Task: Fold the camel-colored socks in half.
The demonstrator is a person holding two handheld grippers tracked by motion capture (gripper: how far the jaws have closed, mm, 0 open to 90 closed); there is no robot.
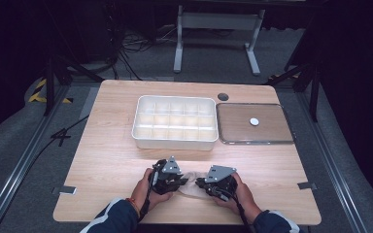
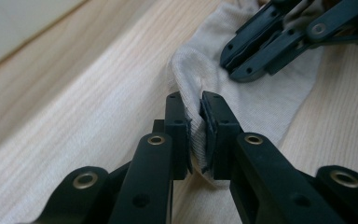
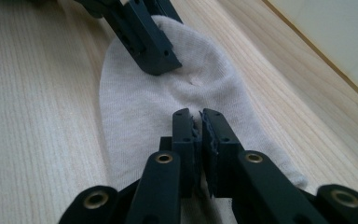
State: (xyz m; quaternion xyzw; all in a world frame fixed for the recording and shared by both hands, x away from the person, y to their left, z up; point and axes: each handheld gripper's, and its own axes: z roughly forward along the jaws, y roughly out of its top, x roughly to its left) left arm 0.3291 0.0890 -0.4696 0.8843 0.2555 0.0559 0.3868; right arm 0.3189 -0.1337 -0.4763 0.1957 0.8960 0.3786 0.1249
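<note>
A pale beige sock (image 1: 191, 187) lies flat on the wooden table near its front edge, between both hands. My left gripper (image 2: 193, 100) is shut on a pinched-up fold of the sock (image 2: 261, 102); in the high view it (image 1: 176, 183) sits at the sock's left end. My right gripper (image 3: 196, 114) is shut on the sock's fabric (image 3: 140, 107) at the other end, and it (image 1: 204, 186) points toward the left one. Each gripper view shows the other one farther off, resting on the sock: the right gripper (image 2: 237, 63) and the left gripper (image 3: 154, 63).
A white tray (image 1: 175, 142) divided into several compartments stands mid-table beyond the hands. To its right lies a flat clear-rimmed tray (image 1: 272, 141) with a small white disc (image 1: 254, 121) on it. A dark round hole (image 1: 223, 96) sits near the far edge.
</note>
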